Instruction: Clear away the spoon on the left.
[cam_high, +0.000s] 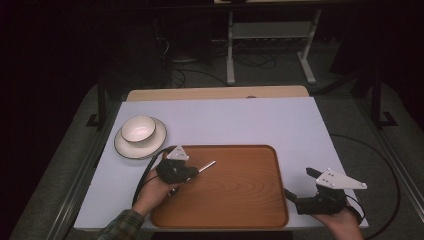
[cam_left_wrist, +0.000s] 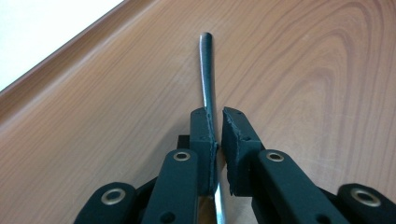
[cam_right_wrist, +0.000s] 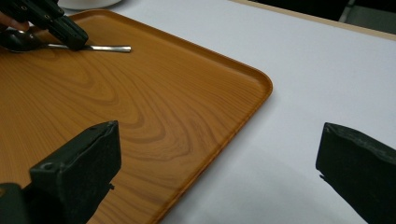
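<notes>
A metal spoon (cam_high: 206, 165) lies on the wooden tray (cam_high: 240, 200) near its far left part, handle pointing right. My left gripper (cam_high: 196, 171) sits low over it. In the left gripper view the thin handle (cam_left_wrist: 207, 70) runs between the jaws of that gripper (cam_left_wrist: 218, 114): it rests against the left pad (cam_left_wrist: 203, 126), and a narrow gap shows at the right pad. From the right gripper view, the spoon's bowl (cam_right_wrist: 18, 41) lies behind the left gripper (cam_right_wrist: 70, 37). My right gripper (cam_right_wrist: 219, 140) is wide open and holds nothing, beside the tray's right edge (cam_high: 299, 182).
A white bowl (cam_high: 138, 128) stands on a white plate (cam_high: 125, 147) at the table's left, just beyond the tray's far left corner. The tray lies on a pale table (cam_high: 250, 120). Cables and a metal stand are on the floor behind it.
</notes>
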